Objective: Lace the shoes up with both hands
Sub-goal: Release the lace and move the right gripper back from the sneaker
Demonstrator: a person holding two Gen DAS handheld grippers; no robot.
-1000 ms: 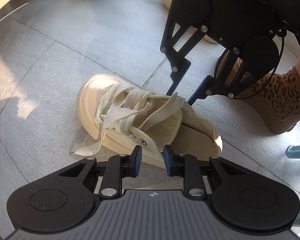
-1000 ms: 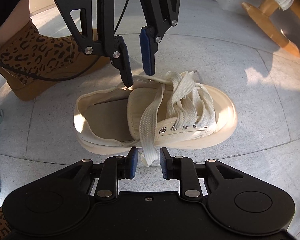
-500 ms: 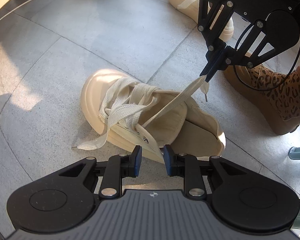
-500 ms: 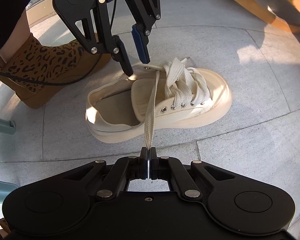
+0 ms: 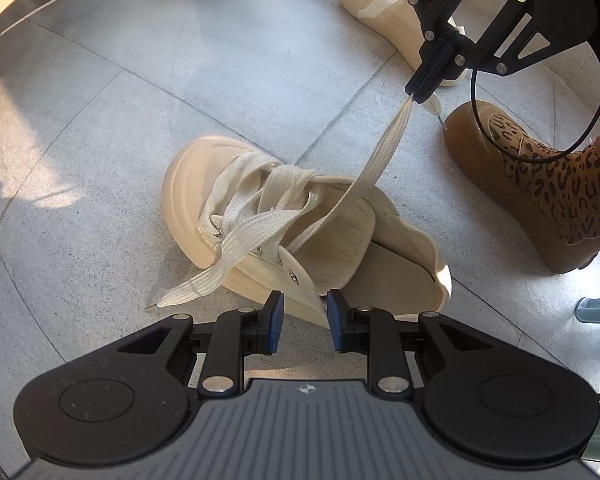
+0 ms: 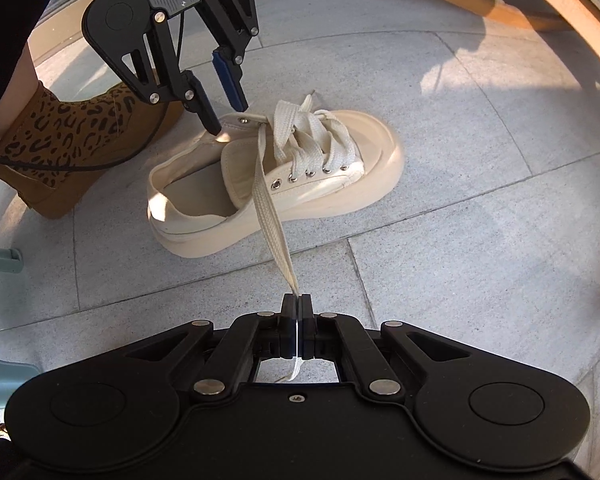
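Grey stone floor tiles [image 5: 148, 92] carry the cream shoe [image 6: 356, 176], which lies near the middle of the floor with its sole down, straddling a tile joint, your leopard-print boot [image 5: 560, 188] just beside its heel end. Your right gripper [image 6: 297, 308] has its fingers pinched together on the tip of one lace [image 6: 270, 216], drawn taut away from the shoe; your left gripper [image 5: 302, 316] has its fingers apart, straddling the top of the eyelet edge nearest it without clamping anything. To do this step well, I judge you should keep a steady, gentle pull on the lace so the crossings tighten evenly without dragging the shoe, and brace the eyelet edge with the left gripper. The other lace end [image 5: 188, 290] lies loose on the floor by the near side of the shoe; pick it up next. A second cream shoe [image 5: 384, 12] lies well apart. No brand, label or writing can be read on anything.
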